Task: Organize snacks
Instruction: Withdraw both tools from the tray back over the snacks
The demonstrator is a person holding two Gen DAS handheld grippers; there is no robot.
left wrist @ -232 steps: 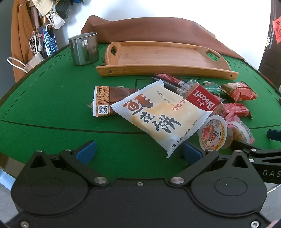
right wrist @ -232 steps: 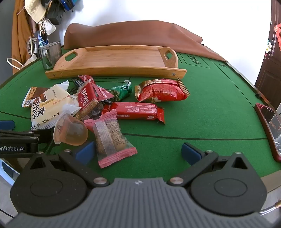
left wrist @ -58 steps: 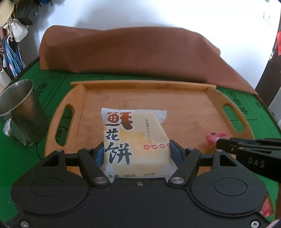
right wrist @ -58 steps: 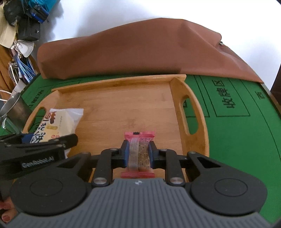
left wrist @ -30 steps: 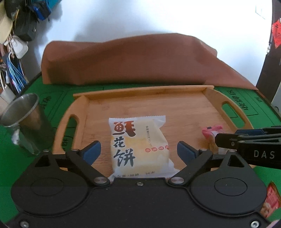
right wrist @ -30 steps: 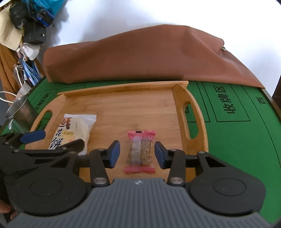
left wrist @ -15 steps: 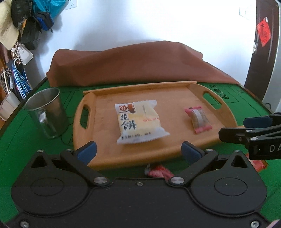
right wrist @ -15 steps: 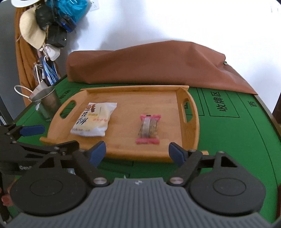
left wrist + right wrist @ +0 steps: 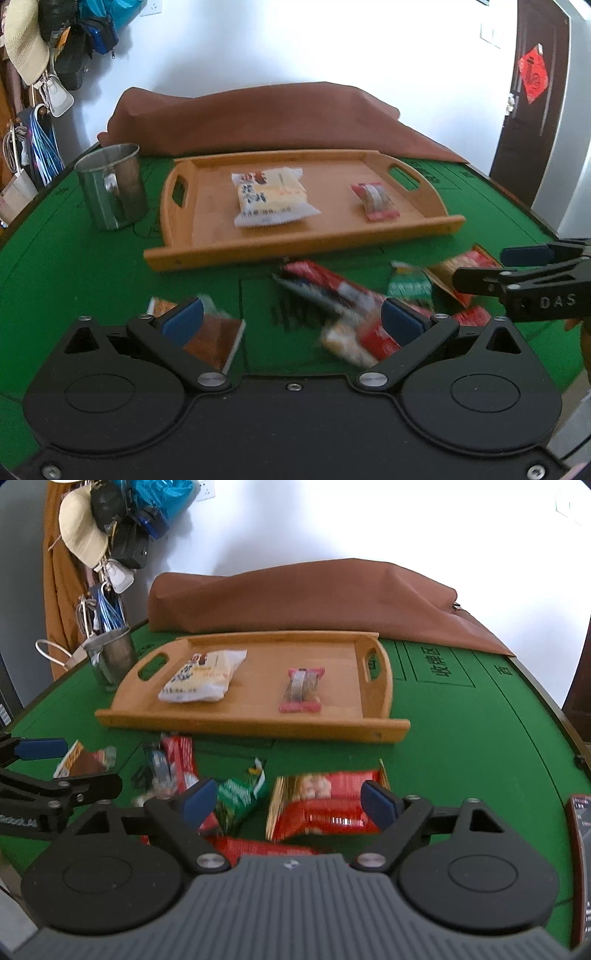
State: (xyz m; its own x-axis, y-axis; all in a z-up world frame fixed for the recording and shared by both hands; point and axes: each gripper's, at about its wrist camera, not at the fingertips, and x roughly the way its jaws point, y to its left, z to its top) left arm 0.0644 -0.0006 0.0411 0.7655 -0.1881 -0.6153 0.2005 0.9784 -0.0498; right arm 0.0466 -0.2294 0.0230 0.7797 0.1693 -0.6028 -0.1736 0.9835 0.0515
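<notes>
A wooden tray (image 9: 332, 236) (image 9: 255, 720) lies on the green table. In it lie a white pastry packet (image 9: 271, 197) (image 9: 203, 677) and a pink-ended clear snack bar (image 9: 375, 201) (image 9: 303, 690). My left gripper (image 9: 291, 319) is open and empty, above a brown almond bar (image 9: 214, 339) and a red Biscoff packet (image 9: 343, 291). My right gripper (image 9: 290, 799) is open and empty, above a red snack bag (image 9: 325, 808), with a green packet (image 9: 240, 797) and a red bar (image 9: 255, 847) next to it. Each gripper shows at the edge of the other's view.
A steel mug (image 9: 110, 184) (image 9: 110, 657) stands left of the tray. A brown cloth (image 9: 266, 118) (image 9: 314, 594) lies behind the tray. Bags and a hat (image 9: 79, 528) hang at the far left. A phone (image 9: 581, 867) lies at the table's right edge.
Both grippers opened, left the pastry packet and the snack bar in the tray, and pulled back over the loose snacks in front of the tray.
</notes>
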